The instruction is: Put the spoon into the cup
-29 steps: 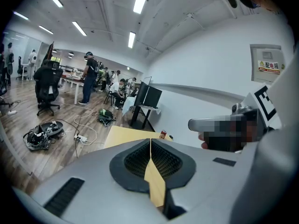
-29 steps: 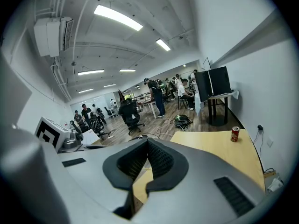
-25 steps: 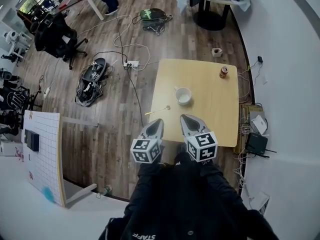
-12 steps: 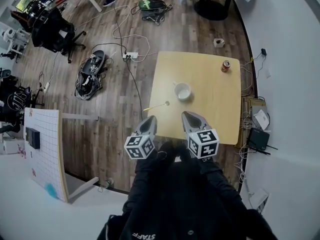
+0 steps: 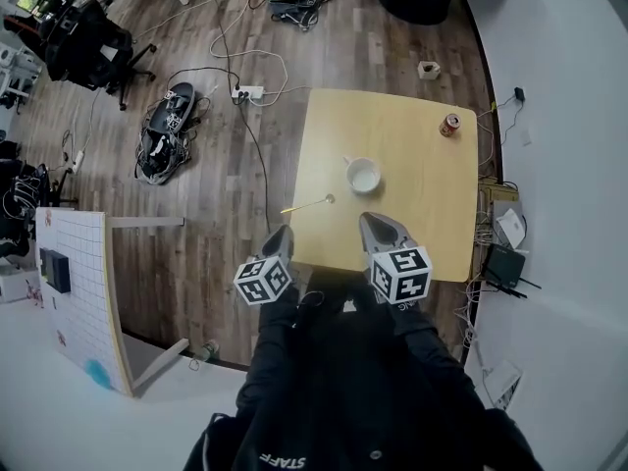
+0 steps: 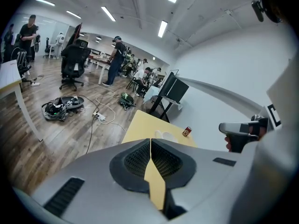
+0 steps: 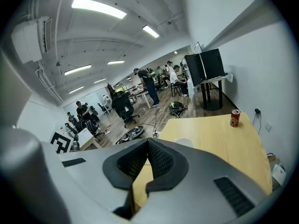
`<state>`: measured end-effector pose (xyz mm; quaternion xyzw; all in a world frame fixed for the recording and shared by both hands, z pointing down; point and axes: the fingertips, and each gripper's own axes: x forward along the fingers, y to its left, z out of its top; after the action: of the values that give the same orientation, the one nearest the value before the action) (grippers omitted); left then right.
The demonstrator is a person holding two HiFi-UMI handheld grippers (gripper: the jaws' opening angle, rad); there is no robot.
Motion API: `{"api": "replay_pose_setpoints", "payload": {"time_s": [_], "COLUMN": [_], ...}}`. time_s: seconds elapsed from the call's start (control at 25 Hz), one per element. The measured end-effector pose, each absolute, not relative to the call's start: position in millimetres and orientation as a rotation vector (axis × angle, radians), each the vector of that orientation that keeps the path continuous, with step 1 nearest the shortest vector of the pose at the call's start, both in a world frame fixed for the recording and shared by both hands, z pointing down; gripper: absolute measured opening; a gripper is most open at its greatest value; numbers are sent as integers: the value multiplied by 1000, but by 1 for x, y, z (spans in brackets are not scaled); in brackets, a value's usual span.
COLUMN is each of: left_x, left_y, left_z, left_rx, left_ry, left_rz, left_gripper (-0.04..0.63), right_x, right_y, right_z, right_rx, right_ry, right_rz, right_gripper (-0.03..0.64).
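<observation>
A white cup (image 5: 364,176) stands near the middle of the light wooden table (image 5: 422,214). The gold-coloured spoon (image 5: 307,204) lies left of it, its handle reaching past the table's left edge. My left gripper (image 5: 282,232) hangs shut and empty by the table's near left corner, short of the spoon. My right gripper (image 5: 369,220) is over the near edge, below the cup, also shut and empty. In the left gripper view the closed jaws (image 6: 150,141) point at the cup (image 6: 161,134). In the right gripper view the cup (image 7: 184,143) shows just past the gripper (image 7: 147,141).
A red drink can (image 5: 450,125) stands at the table's far right corner. Cables, a power strip (image 5: 246,94) and bags lie on the wooden floor to the left. A white gridded board (image 5: 83,292) leans at the near left. People work at desks far off.
Both grippers have sunk and drawn back toward the person. The left one has slid left, off the table's near edge. Cup and spoon have not moved.
</observation>
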<state>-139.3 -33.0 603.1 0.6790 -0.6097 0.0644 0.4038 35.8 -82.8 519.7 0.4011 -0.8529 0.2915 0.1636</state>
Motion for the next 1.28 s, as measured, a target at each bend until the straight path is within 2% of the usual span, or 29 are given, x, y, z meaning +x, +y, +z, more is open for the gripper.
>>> {"api": "replay_pose_setpoints", "payload": {"time_s": [0.56,1.04,1.12,1.16,1.28], "left_x": [-195,-220,-222,-222,-223], "left_y": [-49,-73,-76,-78,-83], "left_z": [703,780,789,793,801], "left_rx": [1562,1474,1456,1450,1442], "left_ry": [-1441,-1334,-1311,-1299,-1276], "left_rz": [201,225,208,201,202], "left_gripper": [35,38,63,103,118], "right_x": [-32,-58,-61,-61,-61], "right_y": [-104,-116,-118,-119,-123], "right_z": [577,625,628,629,634], "right_rx": [1025,978,976,975,977], "right_ry": [-2302,-2193,-2181,-2177,-2161], "right_rz": [873,915,918,919,926], "right_gripper": [21,21,21,21,21]}}
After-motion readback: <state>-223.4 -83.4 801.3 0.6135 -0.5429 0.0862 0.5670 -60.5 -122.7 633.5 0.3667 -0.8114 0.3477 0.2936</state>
